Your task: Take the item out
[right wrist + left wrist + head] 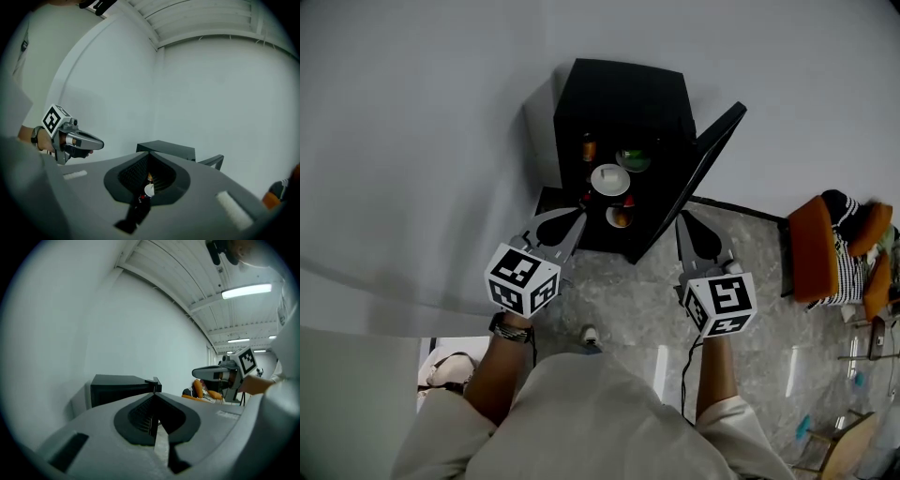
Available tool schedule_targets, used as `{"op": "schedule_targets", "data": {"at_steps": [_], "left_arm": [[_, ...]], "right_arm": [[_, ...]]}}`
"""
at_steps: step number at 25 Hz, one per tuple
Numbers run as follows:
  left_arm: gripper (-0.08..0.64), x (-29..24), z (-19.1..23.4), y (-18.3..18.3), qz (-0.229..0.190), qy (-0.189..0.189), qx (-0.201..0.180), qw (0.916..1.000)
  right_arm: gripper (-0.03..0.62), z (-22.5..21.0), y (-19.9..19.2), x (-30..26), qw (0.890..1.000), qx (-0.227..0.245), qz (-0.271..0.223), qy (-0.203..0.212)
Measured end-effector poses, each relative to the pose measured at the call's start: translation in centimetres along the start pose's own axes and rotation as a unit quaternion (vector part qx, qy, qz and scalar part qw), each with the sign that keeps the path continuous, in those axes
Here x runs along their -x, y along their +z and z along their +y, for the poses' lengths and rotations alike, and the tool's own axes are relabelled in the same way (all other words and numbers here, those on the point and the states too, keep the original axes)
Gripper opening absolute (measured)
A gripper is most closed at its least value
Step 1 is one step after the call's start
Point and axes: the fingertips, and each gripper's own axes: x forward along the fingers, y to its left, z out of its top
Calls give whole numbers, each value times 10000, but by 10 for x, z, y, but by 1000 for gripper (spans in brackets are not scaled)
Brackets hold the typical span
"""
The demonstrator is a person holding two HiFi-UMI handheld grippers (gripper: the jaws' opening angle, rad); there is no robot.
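Note:
A black mini fridge (pixel 619 94) stands against the wall with its door (pixel 703 159) swung open to the right. On its shelves I see a white round-lidded cup (pixel 609 178), a green item (pixel 634 159), an amber bottle (pixel 589 147) and an orange item (pixel 620 217). My left gripper (pixel 579 217) is shut and empty, its tip just short of the fridge's lower left front. My right gripper (pixel 680 217) looks shut and empty, near the door's bottom edge. In the left gripper view the shut jaws (pixel 154 392) point past the fridge (pixel 117 385). The right gripper view (pixel 149 152) looks at the fridge (pixel 168 147).
An orange chair (pixel 814 248) with striped clothing stands at the right. A black cable (pixel 684 366) runs over the stone floor by my right arm. A small white object (pixel 589 333) lies on the floor in front of me. The white wall fills the left side.

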Motion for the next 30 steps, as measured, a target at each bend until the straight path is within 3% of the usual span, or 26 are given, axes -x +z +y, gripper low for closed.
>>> {"op": "schedule_targets", "data": {"at_steps": [3,6,13,20,25,30], "left_arm": [[4,-14,22,-7,-228,-79,788,9966],[3,-28,40,-26,-224,-101,1541,9877],[3,-58,82,-69,-184,-89,2876,9575],[40,-108,94,-89,-508,-751,3785,9212],[72,-142,121,-128,-411,-500,4436,8939],[91,-178,150,-169,-328,-119,4917,8701]], "right_arm": [[6,-3,-7,-25,10000,-7,91,-15],[6,-4,-16,-45,9998,-42,180,-6],[6,-9,-42,-88,9990,-118,419,27],[6,-23,-74,-132,9975,-334,616,126],[6,-37,-92,-154,9974,-263,676,-35],[6,-50,-111,-182,9956,-352,868,91]]}}
